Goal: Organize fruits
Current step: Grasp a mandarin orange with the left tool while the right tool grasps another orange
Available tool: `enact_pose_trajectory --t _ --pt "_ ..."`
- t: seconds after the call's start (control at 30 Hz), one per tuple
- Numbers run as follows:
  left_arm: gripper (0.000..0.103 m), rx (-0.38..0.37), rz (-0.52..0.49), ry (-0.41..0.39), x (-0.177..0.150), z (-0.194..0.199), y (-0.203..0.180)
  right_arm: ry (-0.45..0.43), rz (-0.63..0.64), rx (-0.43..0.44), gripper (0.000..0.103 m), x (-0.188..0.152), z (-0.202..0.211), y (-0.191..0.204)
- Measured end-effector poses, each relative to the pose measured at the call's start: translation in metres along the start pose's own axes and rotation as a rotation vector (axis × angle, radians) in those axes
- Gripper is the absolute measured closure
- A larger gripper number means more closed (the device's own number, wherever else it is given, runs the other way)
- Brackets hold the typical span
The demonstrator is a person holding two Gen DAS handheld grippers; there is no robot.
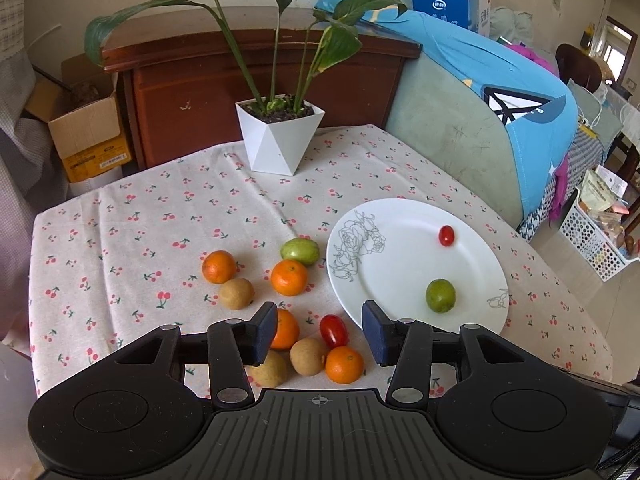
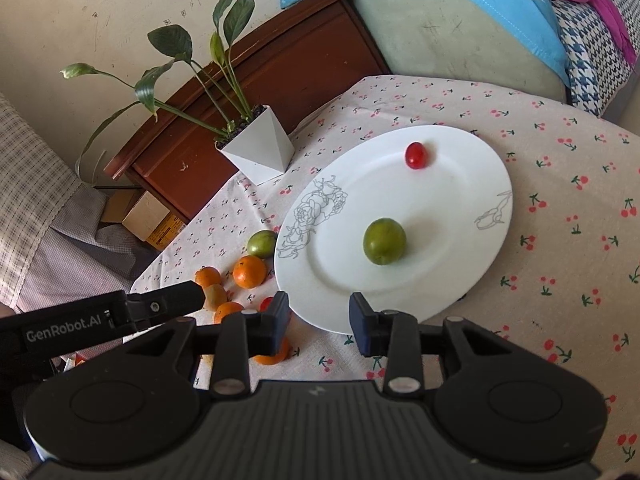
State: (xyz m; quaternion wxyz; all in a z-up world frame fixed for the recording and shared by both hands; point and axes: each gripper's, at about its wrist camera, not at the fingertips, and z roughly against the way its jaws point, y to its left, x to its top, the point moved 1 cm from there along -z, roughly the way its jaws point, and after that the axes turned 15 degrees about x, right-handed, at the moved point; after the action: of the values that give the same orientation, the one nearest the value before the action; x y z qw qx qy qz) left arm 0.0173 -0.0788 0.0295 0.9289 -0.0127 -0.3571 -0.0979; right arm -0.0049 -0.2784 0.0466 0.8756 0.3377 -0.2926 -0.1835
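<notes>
A white plate (image 1: 400, 236) lies on the cherry-print tablecloth and holds a red cherry tomato (image 1: 446, 235) and a green fruit (image 1: 440, 295). Left of it lie several oranges (image 1: 218, 266), brown fruits (image 1: 236, 293), a green fruit (image 1: 300, 251) and a red tomato (image 1: 333, 331). My left gripper (image 1: 320, 330) is open and empty above the near fruits. My right gripper (image 2: 320, 322) is open and empty over the plate's (image 2: 440, 208) near rim, with the green fruit (image 2: 384, 246) and tomato (image 2: 416, 155) beyond. The left gripper's finger (image 2: 172, 304) shows at the left of that view.
A white pot with a leafy plant (image 1: 280, 136) stands at the table's far edge. Behind are a brown wooden cabinet (image 1: 200, 92), a cardboard box (image 1: 84, 136) and a sofa with a blue cover (image 1: 500, 92). A white basket (image 1: 592, 236) sits on the floor at right.
</notes>
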Motion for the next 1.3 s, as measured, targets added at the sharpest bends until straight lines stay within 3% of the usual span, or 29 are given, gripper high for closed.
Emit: enact_pose_trajectory --t 0.3,0.53,0.87,1.3 --pt "0.051 0.089 0.071 -0.002 -0.009 -0.001 0.039 0.032 0.018 0.047 0.068 -0.005 -0.005 0.006" --pt "0.051 0.108 0.080 0.021 -0.020 -0.007 0.055 0.069 0.047 0.075 0.068 -0.012 -0.016 0.013" --pt "0.052 0.089 0.044 0.042 -0.036 -0.020 0.058 0.106 0.088 0.056 0.068 -0.024 -0.033 0.019" --pt "0.058 0.015 0.144 0.044 -0.034 -0.039 0.060 0.113 0.150 0.041 0.068 -0.032 -0.045 0.026"
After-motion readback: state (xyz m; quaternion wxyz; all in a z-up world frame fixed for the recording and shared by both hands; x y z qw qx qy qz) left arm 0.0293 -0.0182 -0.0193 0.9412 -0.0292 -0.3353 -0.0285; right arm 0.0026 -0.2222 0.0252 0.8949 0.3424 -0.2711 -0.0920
